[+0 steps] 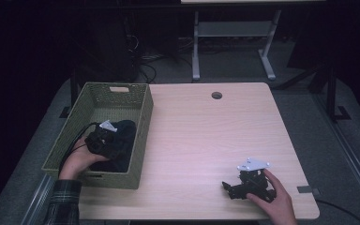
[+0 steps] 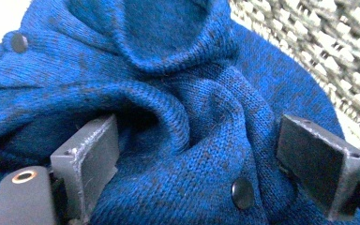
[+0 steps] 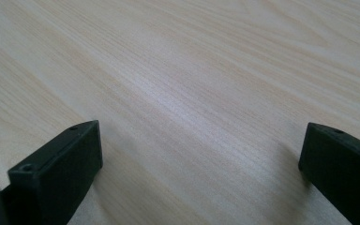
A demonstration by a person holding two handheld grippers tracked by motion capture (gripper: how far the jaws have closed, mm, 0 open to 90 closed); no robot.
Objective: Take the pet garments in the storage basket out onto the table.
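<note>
green woven basket (image 1: 142, 123) sits on the left side of the light wood counter (image 1: 201, 136), its near left corner hanging past the counter edge. inside it: one bunched-up blue knit garment (image 2: 178, 93), looks near black from the high view (image 1: 122, 140), fills the near half of the basket floor. far half of the basket floor looks bare. dark round buttons on the knit, one (image 2: 242, 192) sitting between the jaws, another (image 2: 19, 42) up at the top left in the left gripper view.

left hand-held gripper (image 1: 104, 137) is down inside the basket, held by the left hand (image 1: 79, 159), plaid sleeve (image 1: 64, 201) behind it. jaws spread wide, a fold of the knit bulging between them, fabric touching the left jaw; not pinched. basket wall weave (image 2: 328, 51) visible just beyond the garment.

right hand-held gripper (image 1: 229, 186) is at the near right of the counter, well apart from the basket, right hand (image 1: 274, 199) on it, grey plate on top. jaws wide apart, just above or on bare wood, can't tell which. nothing between them.

round cable hole (image 1: 216, 95) at the far edge of the counter.
</note>
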